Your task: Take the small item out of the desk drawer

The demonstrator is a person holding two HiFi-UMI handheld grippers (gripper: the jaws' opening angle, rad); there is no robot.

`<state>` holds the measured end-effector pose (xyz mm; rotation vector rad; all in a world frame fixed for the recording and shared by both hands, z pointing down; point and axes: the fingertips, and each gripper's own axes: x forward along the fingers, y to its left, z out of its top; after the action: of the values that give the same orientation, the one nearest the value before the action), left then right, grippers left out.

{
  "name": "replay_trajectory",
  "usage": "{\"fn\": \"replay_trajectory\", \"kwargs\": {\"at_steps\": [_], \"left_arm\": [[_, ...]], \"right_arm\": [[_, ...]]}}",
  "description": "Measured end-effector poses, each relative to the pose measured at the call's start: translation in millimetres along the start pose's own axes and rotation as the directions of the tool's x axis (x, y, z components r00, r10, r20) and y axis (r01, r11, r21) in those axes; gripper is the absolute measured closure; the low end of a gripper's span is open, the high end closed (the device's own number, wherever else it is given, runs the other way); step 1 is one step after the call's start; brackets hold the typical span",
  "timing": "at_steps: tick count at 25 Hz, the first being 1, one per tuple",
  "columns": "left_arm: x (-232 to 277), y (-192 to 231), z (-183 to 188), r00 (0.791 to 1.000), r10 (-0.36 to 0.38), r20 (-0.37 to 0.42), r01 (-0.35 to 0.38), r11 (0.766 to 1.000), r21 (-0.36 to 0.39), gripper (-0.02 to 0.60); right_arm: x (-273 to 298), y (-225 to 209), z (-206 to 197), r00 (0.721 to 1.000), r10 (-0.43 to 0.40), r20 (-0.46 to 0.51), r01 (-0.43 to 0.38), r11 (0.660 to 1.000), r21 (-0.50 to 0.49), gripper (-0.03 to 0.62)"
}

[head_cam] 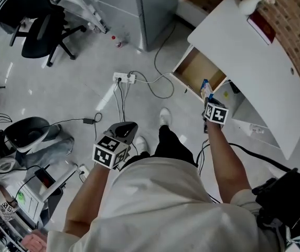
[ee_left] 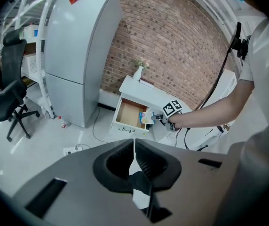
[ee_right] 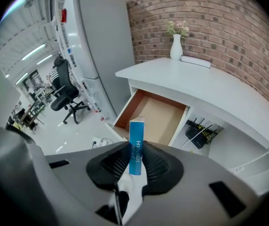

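A small blue box [ee_right: 136, 145] stands upright between the pads of my right gripper [ee_right: 135, 161], which is shut on it. In the head view the box [head_cam: 206, 90] is held just above the front edge of the open desk drawer [head_cam: 200, 72], whose brown floor [ee_right: 153, 117] shows nothing else inside. The drawer belongs to a white desk [head_cam: 249, 62]. My left gripper [head_cam: 125, 129] hangs over the floor, well away from the desk, with its jaws shut and nothing between them [ee_left: 135, 147]. From the left gripper view I see the box [ee_left: 145, 117] held at the drawer's right.
A white vase [head_cam: 248, 4] and a red book [head_cam: 261, 28] rest on the desk top. On the floor a power strip [head_cam: 124, 77] trails cables towards the desk. A grey cabinet [head_cam: 139, 9] and an office chair [head_cam: 45, 33] stand farther off. A router [ee_right: 198, 131] sits under the desk.
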<state>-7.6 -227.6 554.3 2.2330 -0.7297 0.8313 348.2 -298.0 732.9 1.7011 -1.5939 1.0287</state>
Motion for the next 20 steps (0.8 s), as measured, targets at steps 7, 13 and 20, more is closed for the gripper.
{"fn": "replay_trajectory", "kwargs": {"at_steps": [7,13,20], "left_arm": [[-66.8,-3.9,-30.2,0.997,0.002,0.074,0.0,1.0,-0.029,0.551],[-114.6,-4.0,-72.1,0.994,0.003,0.105,-0.001,1.0,-0.014,0.551],[-155.6,1.7,-112.4,0.992,0.006,0.128,-0.004,1.0,-0.021,0.551]], "right_arm": [[-81.2,78.0,-10.8,0.994,0.107,0.008,-0.106,0.99,-0.093,0.493],[-140.6,144.6,-46.5,0.983,0.182,0.01,-0.179,0.975,-0.135,0.493],[-203.1,195.8,-89.6,0.971,0.24,0.005,-0.237,0.962,-0.138,0.493]]}}
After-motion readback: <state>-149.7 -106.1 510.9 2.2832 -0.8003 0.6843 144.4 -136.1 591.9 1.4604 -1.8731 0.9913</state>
